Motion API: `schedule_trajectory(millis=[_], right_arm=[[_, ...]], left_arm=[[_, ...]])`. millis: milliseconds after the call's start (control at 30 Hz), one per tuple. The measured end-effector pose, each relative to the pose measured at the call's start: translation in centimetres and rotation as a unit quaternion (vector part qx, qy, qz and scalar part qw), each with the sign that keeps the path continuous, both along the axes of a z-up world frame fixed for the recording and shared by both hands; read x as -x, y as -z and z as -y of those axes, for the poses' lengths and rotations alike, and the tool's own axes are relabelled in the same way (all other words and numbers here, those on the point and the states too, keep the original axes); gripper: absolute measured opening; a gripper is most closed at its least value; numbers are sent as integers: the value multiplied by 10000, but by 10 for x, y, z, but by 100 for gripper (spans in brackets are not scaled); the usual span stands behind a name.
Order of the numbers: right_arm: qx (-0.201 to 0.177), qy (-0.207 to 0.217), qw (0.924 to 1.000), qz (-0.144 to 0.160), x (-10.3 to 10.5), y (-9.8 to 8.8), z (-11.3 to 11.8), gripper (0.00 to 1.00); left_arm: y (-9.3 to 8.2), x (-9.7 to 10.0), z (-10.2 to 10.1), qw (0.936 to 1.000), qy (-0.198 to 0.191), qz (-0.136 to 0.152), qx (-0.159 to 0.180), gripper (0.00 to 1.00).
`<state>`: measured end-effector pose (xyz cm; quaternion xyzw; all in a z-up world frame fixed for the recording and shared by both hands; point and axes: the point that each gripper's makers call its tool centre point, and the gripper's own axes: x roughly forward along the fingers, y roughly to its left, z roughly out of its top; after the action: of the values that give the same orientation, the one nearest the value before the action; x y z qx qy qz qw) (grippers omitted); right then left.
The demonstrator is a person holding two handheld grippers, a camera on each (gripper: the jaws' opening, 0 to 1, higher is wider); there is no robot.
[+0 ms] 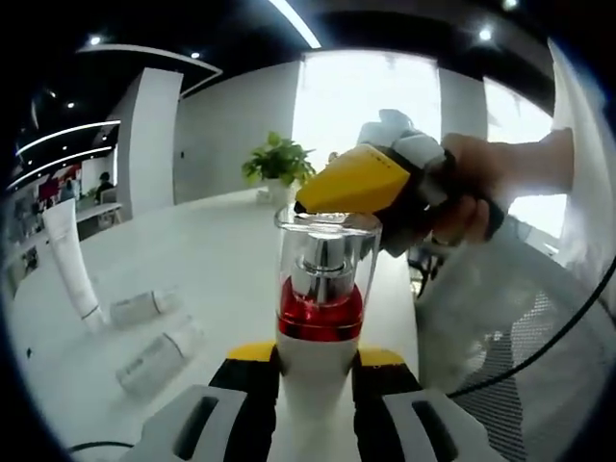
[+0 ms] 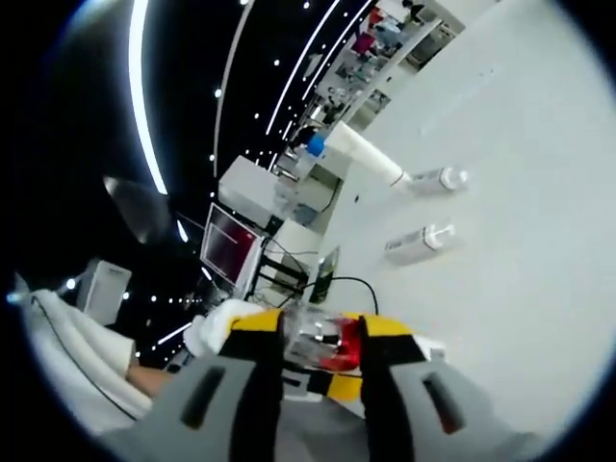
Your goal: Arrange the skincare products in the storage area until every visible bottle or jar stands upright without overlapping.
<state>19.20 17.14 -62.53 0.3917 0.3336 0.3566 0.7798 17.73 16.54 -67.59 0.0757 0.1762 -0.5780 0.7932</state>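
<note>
- The left gripper [image 1: 315,380] had its two black-and-yellow jaws closed on the white lower body of a pump bottle [image 1: 320,308], which stood up between them.
- The bottle had a red band at the middle, a silver pump and a clear cap on top.
- The right gripper [image 1: 361,183], yellow-nosed and held in a person's hand [image 1: 474,188], was touching or just over the clear cap from the right and far side.
- In the right gripper view, the right gripper [image 2: 322,371] had the bottle's clear top and red band [image 2: 327,345] between its jaws; whether they pressed on it could not be told.
- The step in hand looked like a two-handed hold on the bottle, either to pass it across or to steady it before setting it down.
- The next move would call for one gripper to let go, then a straight lowering onto bare table so the bottle stood on its base.
- To the left lay two small white bottles [image 1: 154,361] [image 1: 142,308] on their sides, near each other, not yet upright.
- A tall white tube [image 1: 72,260] stood beyond them, further left.
- The white table [image 1: 221,260] had wide bare room between the held bottle and the lying ones.
- A potted plant [image 1: 279,164] sat at the table's far end, well apart.
- The table's right edge ran close beside the bottle, with a mesh chair [image 1: 520,337] past it, so a set-down belonged leftward.
</note>
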Motion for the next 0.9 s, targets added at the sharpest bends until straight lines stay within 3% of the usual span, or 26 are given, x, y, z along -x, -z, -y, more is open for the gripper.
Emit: schedule_trajectory(millis=[167, 200, 333, 367, 467, 667, 800, 900], right_arm=[[-60, -28, 9999, -98, -2, 1, 1, 32], [-96, 16, 9997, -246, -2, 5, 4, 36], [-82, 118, 9994, -328, -2, 7, 9, 44], [126, 98, 9999, -38, -4, 6, 11, 45], [356, 39, 9991, 210, -4, -3, 16, 43], [340, 196, 9986, 361, -3, -15, 24, 49], [727, -94, 9946, 730, 9, -15, 18, 55], [821, -278, 9935, 737, 15, -13, 11, 56]], left_arm=[[0, 1, 0, 10000, 2, -15, -2, 29], [0, 1, -1, 10000, -1, -21, -3, 29], [1, 1, -1, 9999, -35, -81, -68, 30], [2, 2, -1, 9999, -43, -98, -75, 30], [5, 1, -2, 9997, -131, -175, -125, 30], [17, 3, -9, 9984, -276, -390, -306, 31], [22, 6, -14, 9964, -435, -647, -342, 34], [25, 10, -16, 9961, -379, -651, -462, 39]])
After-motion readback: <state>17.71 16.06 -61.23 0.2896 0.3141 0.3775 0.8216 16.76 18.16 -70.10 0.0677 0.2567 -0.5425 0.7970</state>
